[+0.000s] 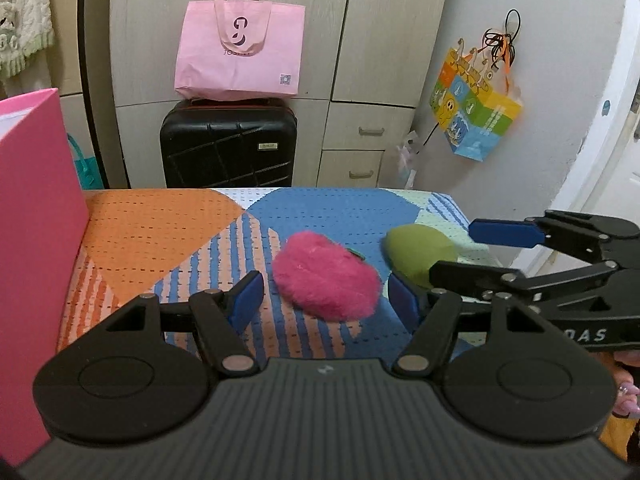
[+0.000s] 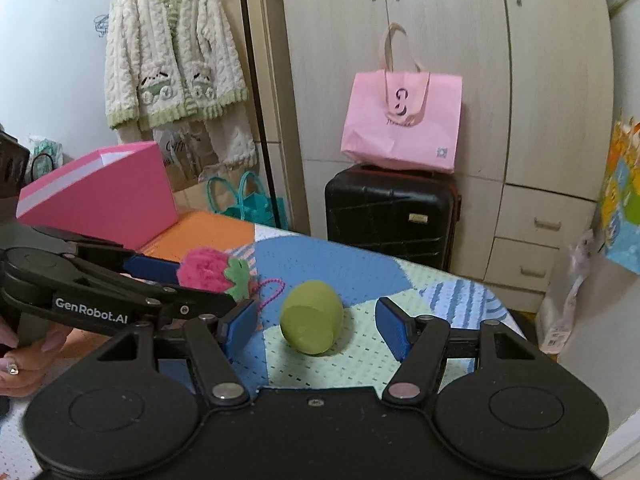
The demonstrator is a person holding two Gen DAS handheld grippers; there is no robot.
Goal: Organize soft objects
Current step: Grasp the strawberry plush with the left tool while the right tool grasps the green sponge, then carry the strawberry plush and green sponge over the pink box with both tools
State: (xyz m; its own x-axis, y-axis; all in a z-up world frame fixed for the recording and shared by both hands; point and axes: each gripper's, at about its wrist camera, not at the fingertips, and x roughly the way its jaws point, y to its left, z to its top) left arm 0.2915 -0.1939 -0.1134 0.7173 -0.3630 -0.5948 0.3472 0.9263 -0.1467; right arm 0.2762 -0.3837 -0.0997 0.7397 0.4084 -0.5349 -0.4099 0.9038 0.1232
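Observation:
A fluffy pink strawberry plush (image 1: 326,274) lies on the patterned table cover, between and just ahead of my open left gripper (image 1: 324,298). It also shows in the right wrist view (image 2: 210,272), with a green leaf and a pink bead chain. A green egg-shaped sponge (image 2: 312,318) stands ahead of my open right gripper (image 2: 316,326), between its blue pads. In the left wrist view the sponge (image 1: 418,250) sits right of the plush, with the right gripper (image 1: 442,260) open around it. Both grippers are empty.
A pink open box (image 2: 108,192) stands on the table's left side (image 1: 36,240). Behind the table (image 1: 168,220) are a black suitcase (image 1: 228,148) with a pink tote bag (image 1: 240,52), wardrobe doors and a colourful hanging bag (image 1: 476,112).

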